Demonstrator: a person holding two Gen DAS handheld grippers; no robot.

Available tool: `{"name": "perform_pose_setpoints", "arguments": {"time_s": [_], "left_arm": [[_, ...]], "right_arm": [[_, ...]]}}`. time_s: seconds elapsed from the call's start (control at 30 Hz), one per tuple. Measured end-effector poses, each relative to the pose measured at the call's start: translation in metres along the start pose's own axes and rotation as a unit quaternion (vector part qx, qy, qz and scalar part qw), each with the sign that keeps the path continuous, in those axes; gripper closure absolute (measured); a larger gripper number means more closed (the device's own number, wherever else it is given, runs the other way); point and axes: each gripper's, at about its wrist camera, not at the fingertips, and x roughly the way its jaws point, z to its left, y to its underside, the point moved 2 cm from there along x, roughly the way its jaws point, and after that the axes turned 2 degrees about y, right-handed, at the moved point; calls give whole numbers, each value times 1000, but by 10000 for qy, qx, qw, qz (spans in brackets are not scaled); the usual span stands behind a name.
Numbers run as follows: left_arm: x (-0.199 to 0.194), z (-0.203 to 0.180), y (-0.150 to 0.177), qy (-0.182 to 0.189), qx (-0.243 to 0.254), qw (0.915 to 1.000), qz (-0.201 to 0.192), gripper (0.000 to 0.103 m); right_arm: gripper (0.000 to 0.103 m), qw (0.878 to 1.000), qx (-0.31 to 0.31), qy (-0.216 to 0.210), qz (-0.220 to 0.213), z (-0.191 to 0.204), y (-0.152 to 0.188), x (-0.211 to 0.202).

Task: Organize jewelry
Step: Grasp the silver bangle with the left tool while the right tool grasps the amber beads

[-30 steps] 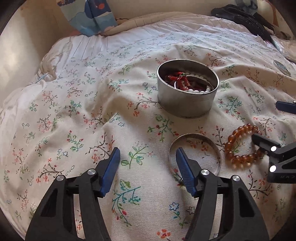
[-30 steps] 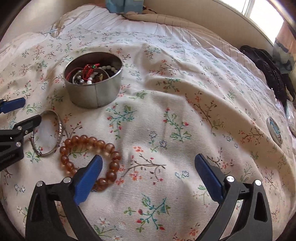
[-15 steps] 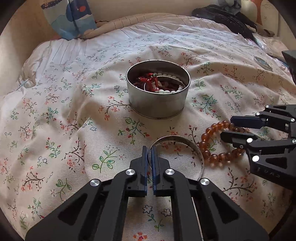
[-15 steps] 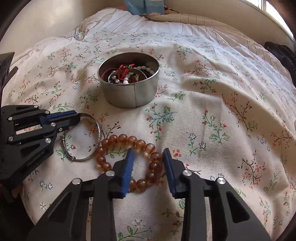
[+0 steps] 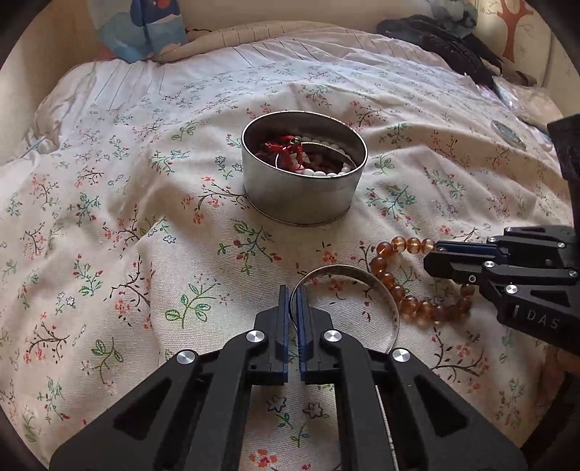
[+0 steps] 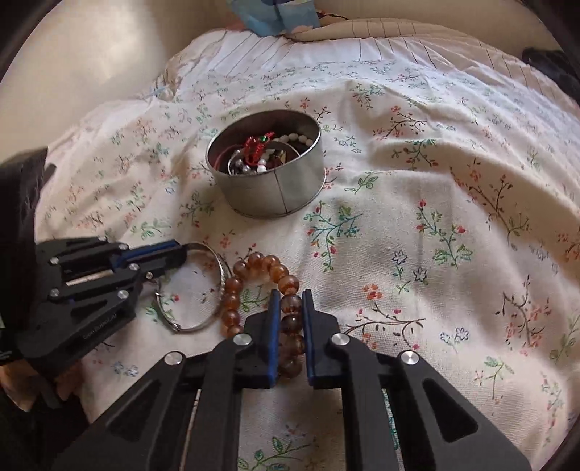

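Note:
A silver bangle [image 5: 366, 279] and an amber bead bracelet [image 5: 388, 280] lie side by side on the floral bedsheet, in front of a round metal tin [image 5: 302, 203] holding red, white and silver jewelry. My left gripper [image 5: 293, 291] is shut on the bangle's near-left rim. From the right wrist view, my right gripper [image 6: 290, 304] has its jaws closing on the bead bracelet [image 6: 253, 261], with beads pressed between the blue pads. The right gripper [image 5: 433, 255] reaches in from the right edge. The left gripper [image 6: 179, 253] holds the bangle [image 6: 221, 262] left of the tin [image 6: 268, 192].
The floral sheet [image 5: 108, 217] is rumpled and soft. A blue patterned cloth [image 5: 141, 32] lies at the back, dark clothing [image 5: 446, 43] at the back right, and a small round disc [image 5: 507, 134] to the right. A hand [image 6: 69, 384] holds the left gripper.
Both grippers went from wide open to closed: the left on the bangle's rim, the right around the beads. Both views swung toward the jewelry.

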Motion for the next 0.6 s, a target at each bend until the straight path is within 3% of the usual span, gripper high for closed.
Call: {"name": "perform_pose_setpoints", "arguments": {"time_s": [0.27,0.6], "left_arm": [[-28,11,-2,615,-564,9952,-514,99],[-46,11,-4,562,-716,9918,-895,99]], "right_arm": [[90,9914,726,-1004,-432,-10,-1,-24],[90,9736,1104,-1810,-845,-15,-1,-45]]}}
